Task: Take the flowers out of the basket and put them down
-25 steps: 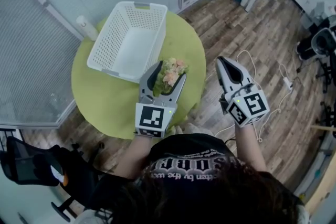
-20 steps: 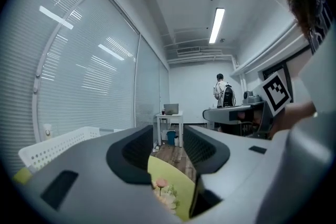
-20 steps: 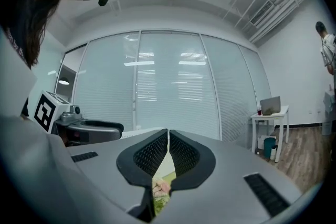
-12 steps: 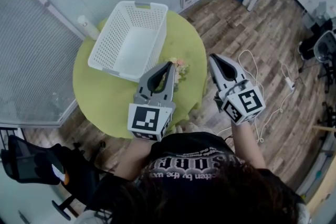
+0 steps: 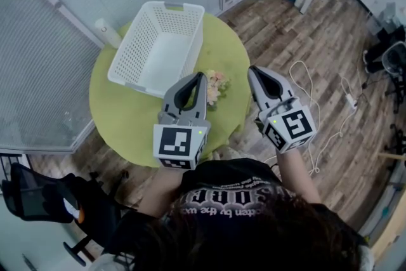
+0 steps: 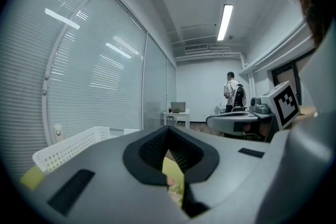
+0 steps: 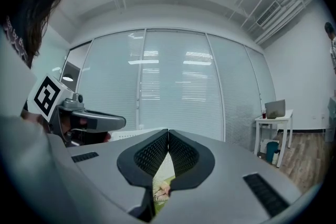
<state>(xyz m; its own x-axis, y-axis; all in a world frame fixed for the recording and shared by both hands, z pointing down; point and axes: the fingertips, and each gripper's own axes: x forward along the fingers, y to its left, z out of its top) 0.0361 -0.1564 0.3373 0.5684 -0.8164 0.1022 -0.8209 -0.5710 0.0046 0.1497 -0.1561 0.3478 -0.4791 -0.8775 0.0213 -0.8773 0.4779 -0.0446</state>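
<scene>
Head view: small bunch of pink and cream flowers with green leaves [image 5: 214,85] lying on the round lime-green table [image 5: 127,117], outside the white perforated plastic basket [image 5: 127,54] and just beside its near right corner. Basket with nothing visible inside.

Just left of the flowers and over their edge, the closed tips of the left hand-held gripper [image 5: 200,77], grey with a square-marker cube at the rear. Jaws shut tip to tip in the left gripper view, nothing pinched between them; only a sliver of green table and petals [image 6: 174,186] glimpsed below through the gap behind the tips.

To the right of the flowers, apart from them and over the table's edge, the right hand-held gripper [image 5: 252,70], also shut. Confirmed in the right gripper view: black ribbed pads meeting at the tip, empty, with a scrap of the flowers [image 7: 161,191] visible underneath.

Against a second ago: left jaws then spread wide, straddling the flowers; now closed and drawn a little back from them. Flowers in about the same spot on the table. Right hand-held gripper shifted leftward, nearer the flowers. Basket unmoved.

Beyond the table: wood-plank floor [image 5: 317,41], white cable [image 5: 330,105].
</scene>
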